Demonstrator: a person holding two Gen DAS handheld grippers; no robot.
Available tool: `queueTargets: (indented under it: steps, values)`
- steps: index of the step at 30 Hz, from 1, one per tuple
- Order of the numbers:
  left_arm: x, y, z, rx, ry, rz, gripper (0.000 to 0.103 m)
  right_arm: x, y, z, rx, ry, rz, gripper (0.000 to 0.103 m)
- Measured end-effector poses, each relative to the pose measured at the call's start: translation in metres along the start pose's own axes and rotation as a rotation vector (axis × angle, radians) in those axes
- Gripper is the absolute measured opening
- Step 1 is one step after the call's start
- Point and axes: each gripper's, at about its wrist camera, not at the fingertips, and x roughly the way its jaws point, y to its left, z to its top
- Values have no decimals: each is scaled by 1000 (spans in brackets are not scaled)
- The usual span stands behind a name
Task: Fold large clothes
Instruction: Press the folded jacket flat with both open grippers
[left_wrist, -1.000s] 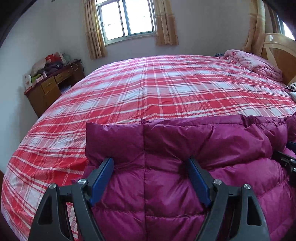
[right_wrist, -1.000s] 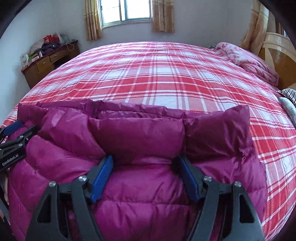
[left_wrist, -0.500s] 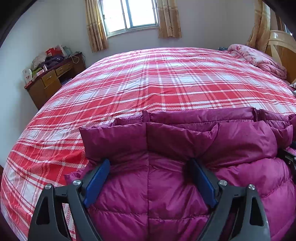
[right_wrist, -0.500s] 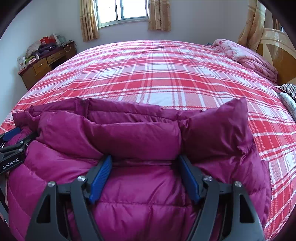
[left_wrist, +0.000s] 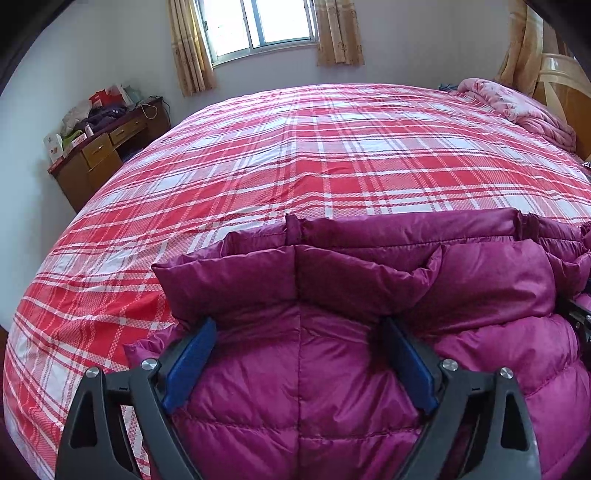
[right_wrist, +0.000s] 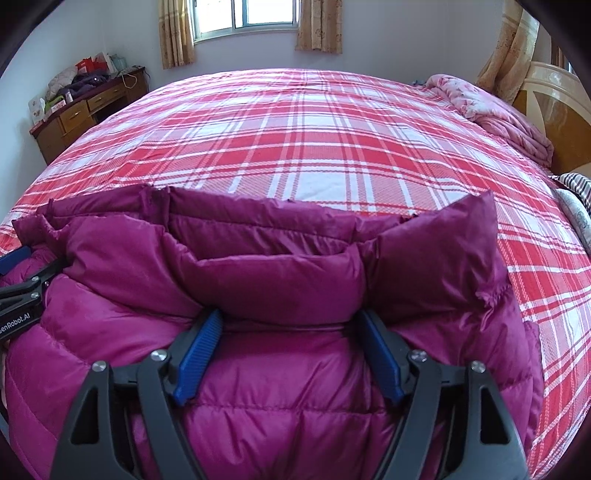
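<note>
A puffy purple down jacket (left_wrist: 369, 280) lies on the near part of the red plaid bed (left_wrist: 332, 147), its top layer doubled back toward me into a thick fold (right_wrist: 258, 266). My left gripper (left_wrist: 299, 332) rests on the jacket's left part. Its jaws are opening and the blue pads stand wide at the fold's edge, with padding bulging between them. My right gripper (right_wrist: 290, 321) is on the right part, pads pressed against both sides of the fold's roll. Each gripper shows at the edge of the other's view, the left gripper (right_wrist: 22, 295) and the right gripper (left_wrist: 578, 317).
The plaid bedcover (right_wrist: 295, 129) stretches far beyond the jacket. A wooden dresser (left_wrist: 99, 155) piled with clutter stands at the far left by the wall. A pink quilt (right_wrist: 491, 110) is bunched at the far right by the wooden headboard (right_wrist: 554, 103). A striped pillow (right_wrist: 572, 181) lies at the right edge.
The left jaws have spread wider. The folded layer has settled lower onto the jacket, and the layer behind it now shows. The right gripper looks much the same.
</note>
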Motion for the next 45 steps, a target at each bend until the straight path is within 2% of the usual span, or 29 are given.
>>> queueTargets:
  steps: [5,9,14,17,26,45]
  values:
    - [2,0,0,-1,4,1,93,-1,1,0,-2,0,-9,77]
    - [3,0,-1,-2,3,1,93,-16,5,-2,0,-11,-22,77]
    - [2,-1,-1,-5,0,4,93,-57,25,-14,31,-100,51,78]
    - [2,0,-1,-8,-1,2,93,-62,48,-25,2,-108,92,79]
    - [-1,2,-2,-18,-3,-1,93,-30,66,-32,-79,-51,13,83]
    - [0,1,-2,-11,-2,6,93,-32,75,-35,-103,-28,-62,87]
